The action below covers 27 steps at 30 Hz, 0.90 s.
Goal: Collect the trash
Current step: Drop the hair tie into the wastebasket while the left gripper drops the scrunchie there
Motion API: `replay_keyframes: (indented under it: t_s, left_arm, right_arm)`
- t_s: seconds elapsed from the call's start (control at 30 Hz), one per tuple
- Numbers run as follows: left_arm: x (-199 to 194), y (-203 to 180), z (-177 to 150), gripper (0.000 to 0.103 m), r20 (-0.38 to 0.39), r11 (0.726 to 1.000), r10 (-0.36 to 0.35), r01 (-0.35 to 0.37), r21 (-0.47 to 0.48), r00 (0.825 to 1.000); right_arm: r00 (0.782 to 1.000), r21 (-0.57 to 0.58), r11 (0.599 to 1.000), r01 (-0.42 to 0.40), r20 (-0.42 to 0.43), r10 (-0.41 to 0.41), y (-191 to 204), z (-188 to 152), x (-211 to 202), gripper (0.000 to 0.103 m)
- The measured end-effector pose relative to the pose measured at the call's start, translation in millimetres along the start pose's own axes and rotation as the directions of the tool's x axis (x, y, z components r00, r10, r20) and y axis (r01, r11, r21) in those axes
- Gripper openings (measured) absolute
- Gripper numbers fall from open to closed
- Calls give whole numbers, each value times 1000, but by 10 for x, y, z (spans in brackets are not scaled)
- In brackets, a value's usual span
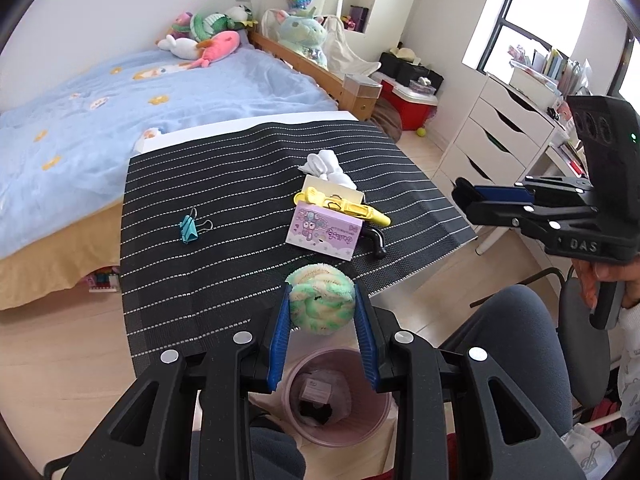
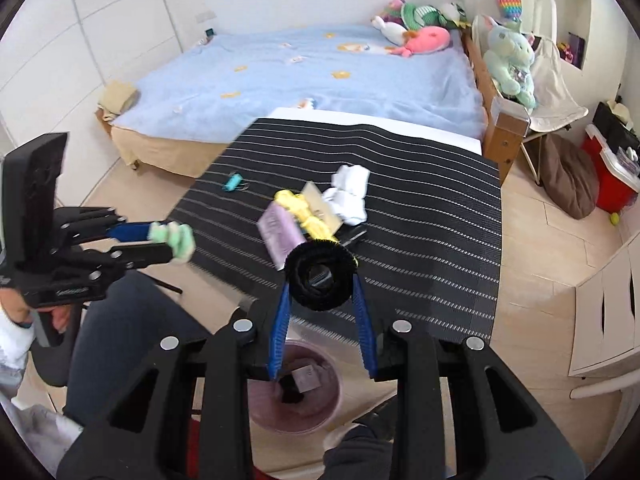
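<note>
My left gripper (image 1: pixel 322 306) is shut on a fluffy green and cream ball (image 1: pixel 322 300), held above a pink trash bin (image 1: pixel 340 400) on the floor by the table's near edge. It also shows in the right wrist view (image 2: pixel 176 240). My right gripper (image 2: pixel 320 280) is shut on a black bristly ring (image 2: pixel 320 276), above the same bin (image 2: pixel 296 396). In the left wrist view the right gripper (image 1: pixel 460 196) hangs at the right, its hold hidden. The bin holds a small box and something dark.
On the black striped mat (image 1: pixel 240 184) lie a teal binder clip (image 1: pixel 192 226), a lilac box (image 1: pixel 324 234), a yellow clip (image 1: pixel 344 206), a white crumpled tissue (image 1: pixel 326 164) and a black handle (image 1: pixel 376 244). A bed (image 1: pixel 120 100) stands behind. White drawers (image 1: pixel 492 140) are at the right.
</note>
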<state>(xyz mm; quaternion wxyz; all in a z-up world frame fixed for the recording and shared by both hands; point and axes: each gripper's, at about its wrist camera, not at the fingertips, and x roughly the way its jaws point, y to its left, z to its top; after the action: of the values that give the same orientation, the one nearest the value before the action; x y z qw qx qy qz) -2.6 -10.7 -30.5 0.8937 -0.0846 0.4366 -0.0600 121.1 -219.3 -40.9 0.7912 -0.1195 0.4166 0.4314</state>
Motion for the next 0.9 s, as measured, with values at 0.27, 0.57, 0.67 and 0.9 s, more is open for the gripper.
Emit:
replay_keyframes:
  t_s: [0.27, 0.57, 0.67, 0.9]
  left_arm:
    - [-89, -153, -149, 30, -4, 999, -32, 32, 15, 999]
    - [-159, -293, -311, 30, -18, 998, -46, 47, 34, 999]
    - [-187, -316, -339, 30, -19, 998, -52, 53, 37, 998]
    - [-241, -349, -344, 30, -14, 997, -59, 60, 48, 998]
  right_arm:
    - [999, -19, 999, -32, -17, 32, 230, -258, -117, 30]
    - [994, -17, 996, -88, -61, 86, 420, -557, -99, 30]
    - [992, -9, 995, -103, -74, 102, 463, -633, -61, 30]
    - [988, -1, 991, -133, -84, 133, 514, -691, -15, 32]
